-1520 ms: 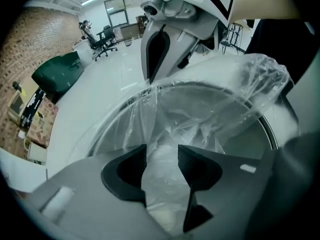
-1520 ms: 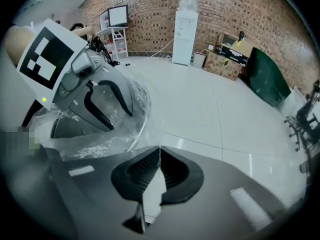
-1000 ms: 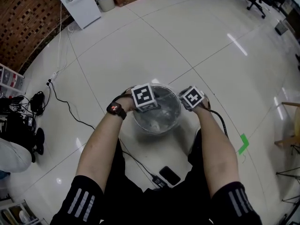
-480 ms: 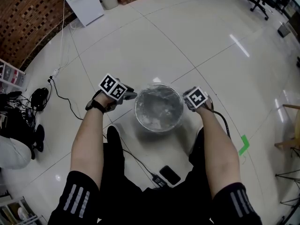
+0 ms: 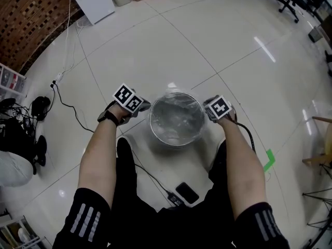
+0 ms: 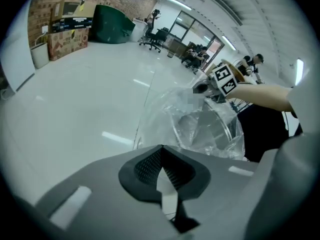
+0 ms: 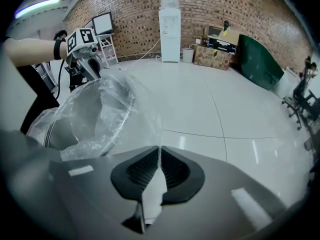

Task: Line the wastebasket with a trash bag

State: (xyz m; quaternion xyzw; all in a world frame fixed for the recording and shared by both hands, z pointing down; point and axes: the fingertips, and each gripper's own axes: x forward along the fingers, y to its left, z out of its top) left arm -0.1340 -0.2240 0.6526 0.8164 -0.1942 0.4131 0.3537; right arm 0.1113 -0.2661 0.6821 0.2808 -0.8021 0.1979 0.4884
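Wastebasket [image 5: 162,135]: round and see-through, standing on the floor right in front of the person's knees, between the two grippers.
Trash bag [image 5: 176,115]: thin, clear and crinkly; tucked down inside the wastebasket, with its top edge pulled up and out over the rim on both sides.
Left gripper [image 5: 146,107]: at the left side of the rim; just squeezed shut, tips pressed together on a thin sheet of the trash bag.
Right gripper [image 5: 207,110]: at the right side of the rim, touching it; clenched tight, with the bag's edge going up from between its tips.
Both grippers: tilted down toward the wastebasket, one on each side, well apart with the basket between.
Left hand [image 5: 118,112]: around the left gripper, a dark watch [image 5: 109,117] on the wrist.
Floor [image 5: 155,45]: white, shiny tiles with thin dark lines.
Black cable [image 5: 78,119]: snaking over the floor on the left, passing under the left arm toward the knees.
Small black flat thing [image 5: 187,193]: lying on the floor between the legs, near the cable's end; too small to tell what.
Green tape [image 5: 268,160]: a little strip stuck to the floor, right of the right arm.
White water cooler [image 5: 95,1]: far off at the top left, beside a brick wall [image 5: 26,19].
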